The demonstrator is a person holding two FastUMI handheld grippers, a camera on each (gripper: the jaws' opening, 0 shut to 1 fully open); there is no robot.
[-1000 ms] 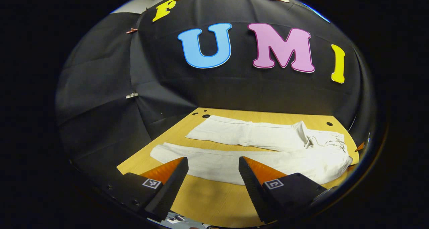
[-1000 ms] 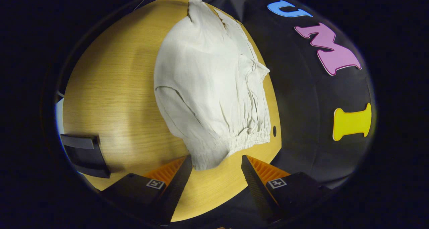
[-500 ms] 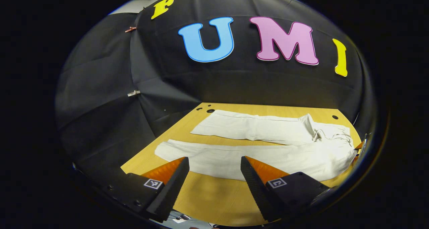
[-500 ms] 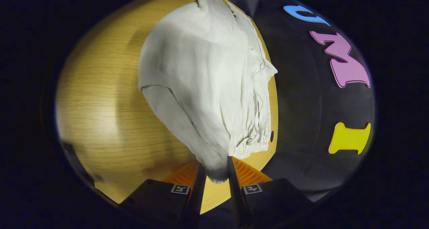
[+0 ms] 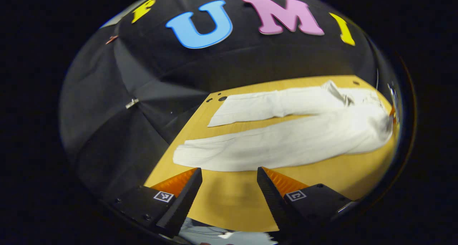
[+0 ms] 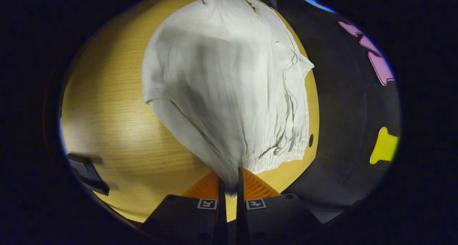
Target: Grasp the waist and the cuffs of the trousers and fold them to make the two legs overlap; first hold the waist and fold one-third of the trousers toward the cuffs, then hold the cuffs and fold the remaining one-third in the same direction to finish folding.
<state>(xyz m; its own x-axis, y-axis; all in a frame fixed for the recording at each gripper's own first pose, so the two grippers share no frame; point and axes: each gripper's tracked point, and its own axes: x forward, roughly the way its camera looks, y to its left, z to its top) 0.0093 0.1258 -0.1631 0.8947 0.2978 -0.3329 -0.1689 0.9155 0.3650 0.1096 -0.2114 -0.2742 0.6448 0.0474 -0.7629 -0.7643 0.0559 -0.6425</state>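
White crumpled cotton trousers (image 6: 222, 80) pinched at waist corner by right gripper (image 6: 229, 187); left gripper (image 5: 227, 187) gaping, cuff at 12 o'clock. Thin bite may slip.

Right gripper view: trousers (image 6: 229, 80) run past the top edge, legs and cuffs cut off; waist corner pinched between the fingers (image 6: 221, 202) of the right gripper (image 6: 229, 187), the cloth inside the nip hidden; dark object (image 6: 87, 169) at lower left blurred and clipped by the edge, cannot tell what it is. Left gripper view: waist end (image 5: 375, 112) smeared by blur at the right edge, gathers unreadable; small orange thing (image 5: 392, 111) beside it too small to identify; table (image 5: 229, 205) near edge cut off.
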